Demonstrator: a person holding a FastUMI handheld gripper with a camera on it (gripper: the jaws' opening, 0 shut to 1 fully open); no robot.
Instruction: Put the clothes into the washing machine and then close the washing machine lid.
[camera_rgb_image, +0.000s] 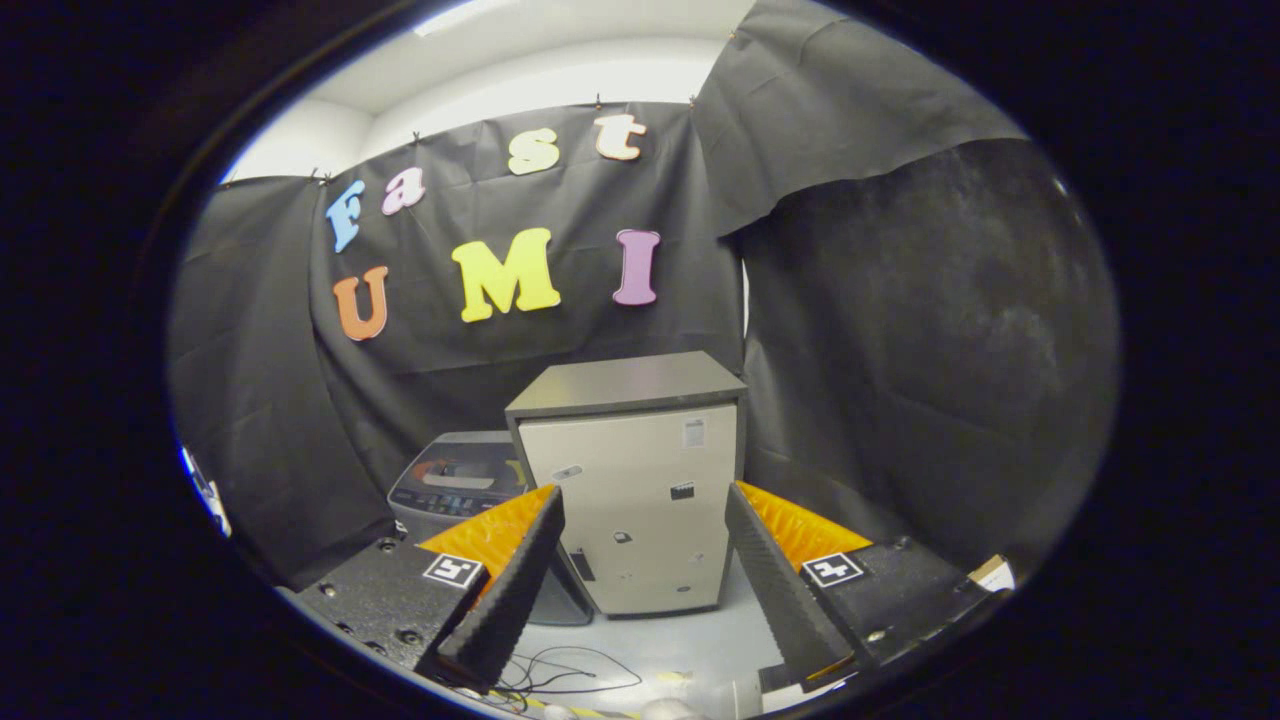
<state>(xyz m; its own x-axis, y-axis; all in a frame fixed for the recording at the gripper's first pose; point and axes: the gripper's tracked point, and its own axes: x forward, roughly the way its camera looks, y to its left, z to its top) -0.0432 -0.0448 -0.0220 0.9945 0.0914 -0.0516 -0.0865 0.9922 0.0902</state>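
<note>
I saw a smooth, matt metal-looking cabinet (640, 500). The washing machine (455, 490) had a glossy plastic top. The gripper's (640, 525) spread fingers looked ribbed.

1. Light comes from overhead: the ceiling (560, 60) is blown out to near white, while the black cloth wall (900, 330) soaks up light and looks dim.
2. Pale floor (690, 630) is evenly lit, soft shadows only.
3. Heavy fisheye bending, straight edges curve outward.
4. The gripper (645, 545), fingers spread apart, looks slightly soft up close.

A tall cabinet (640, 490) stands ahead, partly blocking the washing machine (455, 485).
</note>
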